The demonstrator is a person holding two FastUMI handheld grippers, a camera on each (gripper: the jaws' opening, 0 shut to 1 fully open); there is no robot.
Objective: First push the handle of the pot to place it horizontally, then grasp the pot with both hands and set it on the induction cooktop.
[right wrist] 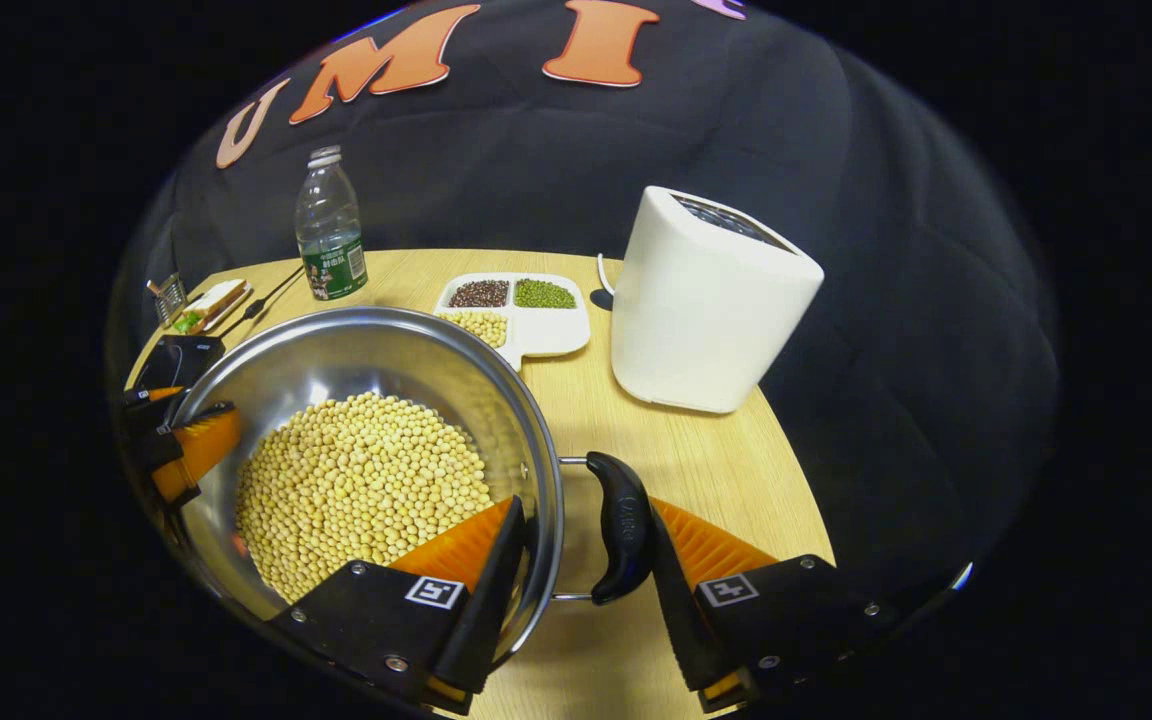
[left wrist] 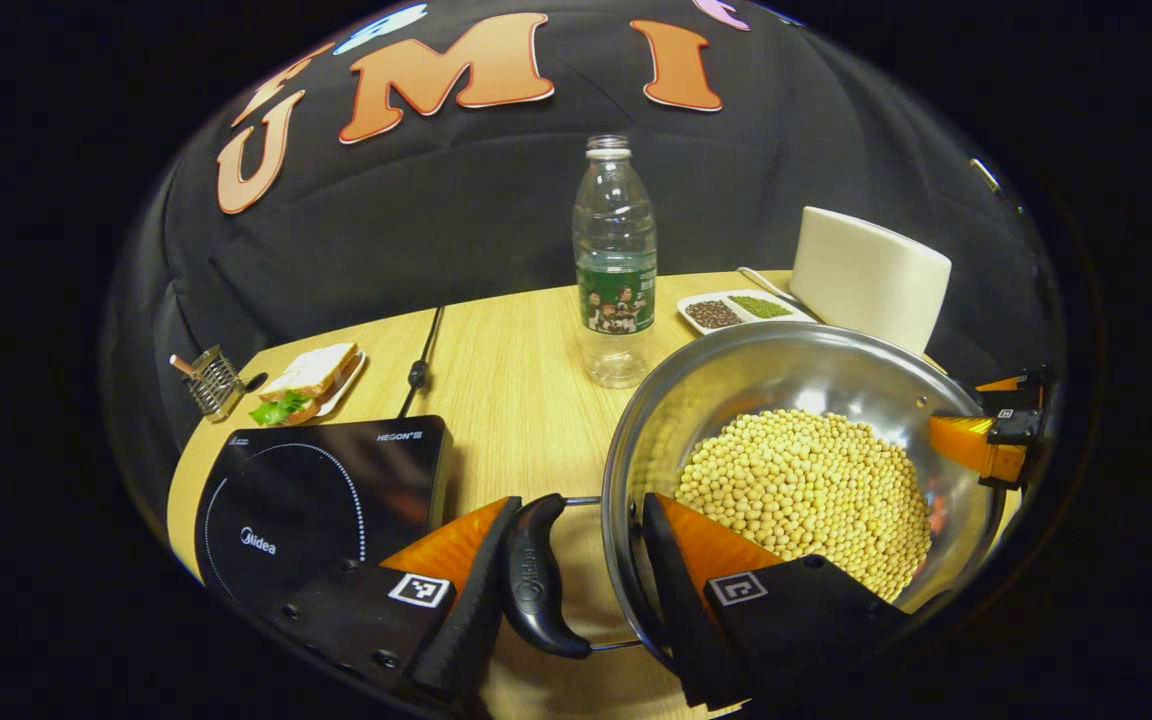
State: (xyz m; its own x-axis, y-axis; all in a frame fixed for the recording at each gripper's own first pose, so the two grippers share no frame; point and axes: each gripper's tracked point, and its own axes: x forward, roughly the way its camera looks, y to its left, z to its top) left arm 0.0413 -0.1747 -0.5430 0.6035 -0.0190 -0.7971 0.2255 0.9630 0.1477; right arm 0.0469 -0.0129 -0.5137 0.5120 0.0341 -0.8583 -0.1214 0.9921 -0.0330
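Note:
A steel pot [left wrist: 796,370] filled with soybeans [left wrist: 806,490] is on the right of the wooden table. Its black side handles lie horizontal. My left gripper [left wrist: 581,505] straddles the near handle [left wrist: 536,580]. One finger presses the handle's outer side and the other sits inside the pot wall. My right gripper [right wrist: 584,510] holds the opposite handle [right wrist: 621,525] and the pot [right wrist: 356,350] wall the same way. Each gripper also appears across the pot in the other's view, the right gripper [left wrist: 986,440] and the left gripper [right wrist: 176,440]. The black induction cooktop [left wrist: 316,500] lies left of the pot.
A plastic bottle [left wrist: 616,260] stands behind the pot. A white appliance [right wrist: 706,300] and a divided dish of beans [right wrist: 526,310] are at the back right. A sandwich plate [left wrist: 311,380] and a wire holder [left wrist: 211,380] sit behind the cooktop, whose cable [left wrist: 421,370] runs back.

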